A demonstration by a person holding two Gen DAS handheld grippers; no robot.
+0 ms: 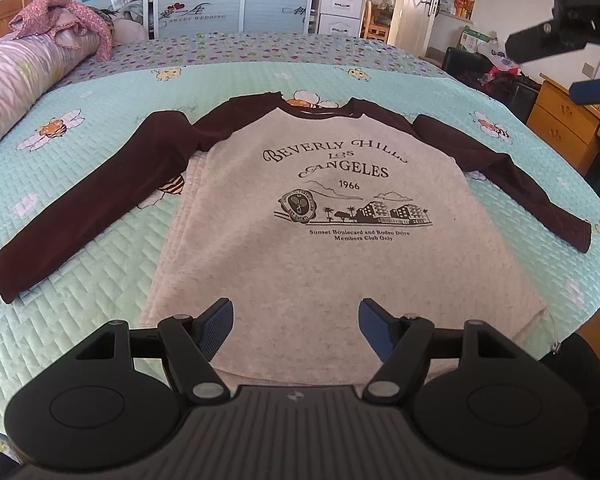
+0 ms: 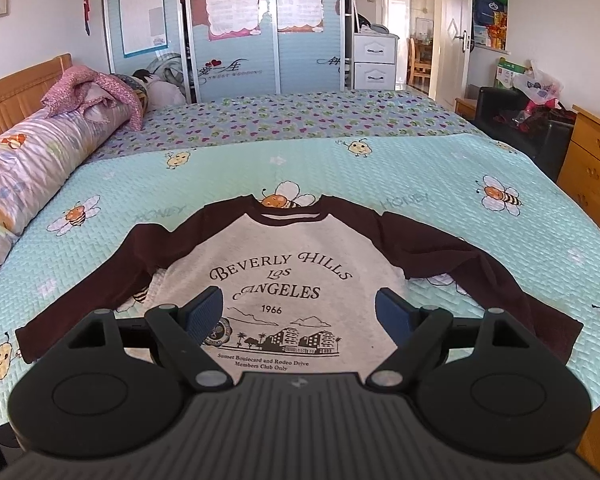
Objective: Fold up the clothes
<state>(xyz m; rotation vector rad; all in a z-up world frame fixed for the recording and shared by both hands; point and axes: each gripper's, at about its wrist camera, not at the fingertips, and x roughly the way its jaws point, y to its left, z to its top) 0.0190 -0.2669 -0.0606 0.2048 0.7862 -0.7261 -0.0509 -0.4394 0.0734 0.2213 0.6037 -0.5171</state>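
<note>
Bedroom scene: bed [image 2: 380, 168] with a mint bee-print quilt, wardrobe [image 2: 236, 32] behind. Raglan shirt [image 1: 300, 248] lies flat, front up, on the quilt, dark sleeves spread to both sides, collar away from me. My left gripper [image 1: 296, 324] hangs over the hem, fingers wide, nothing between them. My right gripper [image 2: 299, 312] sits over the chest print, fingers wide, empty. Rolled purple duvet [image 2: 24, 172] lies along the headboard.
</note>
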